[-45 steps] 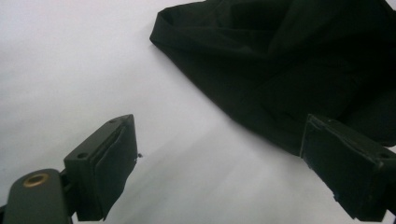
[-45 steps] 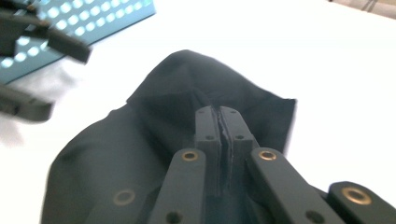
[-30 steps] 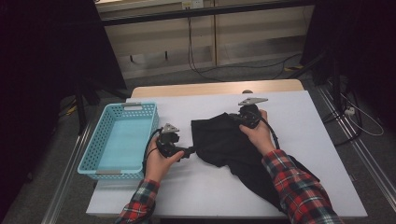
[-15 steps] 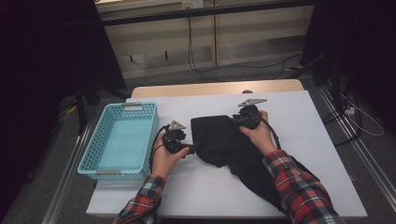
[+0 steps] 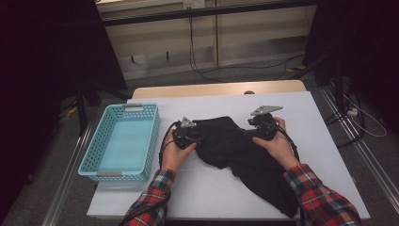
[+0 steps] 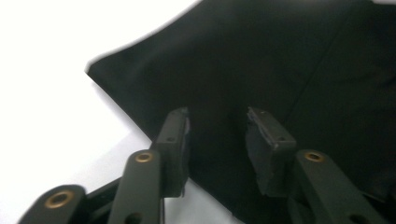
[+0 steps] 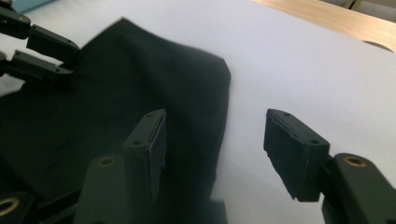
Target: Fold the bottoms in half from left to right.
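Note:
A crumpled black cloth [image 5: 235, 150] lies on the white table [image 5: 211, 188], trailing toward the front right edge. My left gripper [image 5: 188, 134] rests at the cloth's left edge. In the left gripper view the left gripper [image 6: 217, 116] has just been closing, with a gap still between the pads and flat black cloth [image 6: 280, 70] between them. My right gripper [image 5: 261, 127] sits at the cloth's upper right. In the right gripper view the right gripper [image 7: 215, 115] has just been opening; it straddles the edge of the cloth [image 7: 140, 74], and nothing is pinched. The left gripper [image 7: 72, 59] shows farther off.
A light blue perforated basket [image 5: 153, 136] stands on the table's left side, with nothing in it. A wooden strip [image 5: 211, 89] runs along the table's far edge. Cables lie on the floor beyond.
The left hand moved right onto the cloth's left edge and its jaws narrowed. The right gripper let go of the cloth, spread its jaws and shifted slightly right.

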A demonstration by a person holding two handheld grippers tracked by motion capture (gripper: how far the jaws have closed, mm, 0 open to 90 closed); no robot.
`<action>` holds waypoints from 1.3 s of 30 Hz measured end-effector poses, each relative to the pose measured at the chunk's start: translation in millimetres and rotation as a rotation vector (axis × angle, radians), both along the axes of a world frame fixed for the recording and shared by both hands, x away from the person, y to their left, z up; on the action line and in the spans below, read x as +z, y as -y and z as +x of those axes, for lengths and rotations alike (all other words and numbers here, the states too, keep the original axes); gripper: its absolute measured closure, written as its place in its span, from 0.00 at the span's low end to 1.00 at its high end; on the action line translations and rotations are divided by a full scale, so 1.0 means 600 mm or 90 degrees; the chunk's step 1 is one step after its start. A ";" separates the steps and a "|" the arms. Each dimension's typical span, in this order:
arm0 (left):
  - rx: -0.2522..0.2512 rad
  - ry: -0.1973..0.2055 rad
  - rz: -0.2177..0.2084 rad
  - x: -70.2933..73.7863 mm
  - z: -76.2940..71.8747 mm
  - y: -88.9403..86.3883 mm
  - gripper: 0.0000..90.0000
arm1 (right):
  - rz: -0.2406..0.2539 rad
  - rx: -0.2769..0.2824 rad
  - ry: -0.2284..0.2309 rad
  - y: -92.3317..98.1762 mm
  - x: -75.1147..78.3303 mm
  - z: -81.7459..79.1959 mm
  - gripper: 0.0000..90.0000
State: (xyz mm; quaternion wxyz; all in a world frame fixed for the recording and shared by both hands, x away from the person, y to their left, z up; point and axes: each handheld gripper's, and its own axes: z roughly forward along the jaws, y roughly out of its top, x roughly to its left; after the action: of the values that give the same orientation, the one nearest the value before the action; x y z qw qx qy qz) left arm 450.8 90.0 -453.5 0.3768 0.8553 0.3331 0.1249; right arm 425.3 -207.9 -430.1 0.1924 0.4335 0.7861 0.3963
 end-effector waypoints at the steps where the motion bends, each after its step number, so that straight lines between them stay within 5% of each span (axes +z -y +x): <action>1: -0.001 -0.004 0.002 0.001 -0.002 0.001 0.74 | 0.000 0.002 -0.002 0.003 -0.001 -0.005 0.45; 5: 0.000 -0.020 0.010 0.006 -0.005 0.006 0.95 | 0.001 0.001 0.000 0.011 0.003 -0.020 0.45; 13: 0.061 -0.033 -0.011 0.015 -0.006 -0.027 0.98 | 0.002 0.005 0.011 0.026 0.009 -0.047 0.45; 17: 0.063 -0.035 -0.014 0.015 -0.011 -0.044 0.98 | -0.003 0.009 0.008 0.030 0.007 -0.058 0.45; 18: 0.066 -0.034 -0.020 0.014 -0.010 -0.046 0.80 | -0.002 0.010 0.007 0.032 0.007 -0.062 0.45; 19: 0.072 -0.042 -0.027 0.014 -0.007 -0.048 0.74 | -0.002 0.008 0.008 0.033 0.008 -0.064 0.45; 21: 0.075 -0.039 -0.029 0.017 -0.002 -0.048 0.72 | -0.002 0.006 0.011 0.034 0.009 -0.067 0.45; 24: 0.104 -0.036 -0.051 0.026 0.013 -0.043 0.55 | -0.003 0.004 0.016 0.038 0.012 -0.076 0.44; 26: 0.118 -0.030 -0.037 0.029 0.023 -0.040 0.47 | -0.002 0.002 0.020 0.043 0.013 -0.084 0.44; 35: 0.142 -0.039 0.007 0.008 0.067 -0.016 0.43 | 0.001 -0.020 0.022 0.074 0.009 -0.110 0.39; 39: 0.142 -0.058 0.003 0.003 0.071 -0.015 0.53 | -0.001 -0.029 0.022 0.085 0.007 -0.119 0.36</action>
State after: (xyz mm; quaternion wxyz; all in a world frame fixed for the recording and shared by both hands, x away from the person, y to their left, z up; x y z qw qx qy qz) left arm 493.3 99.0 -451.8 0.3432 0.8186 0.4427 0.1273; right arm 353.8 -258.9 -425.6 0.2157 0.4440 0.7730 0.3984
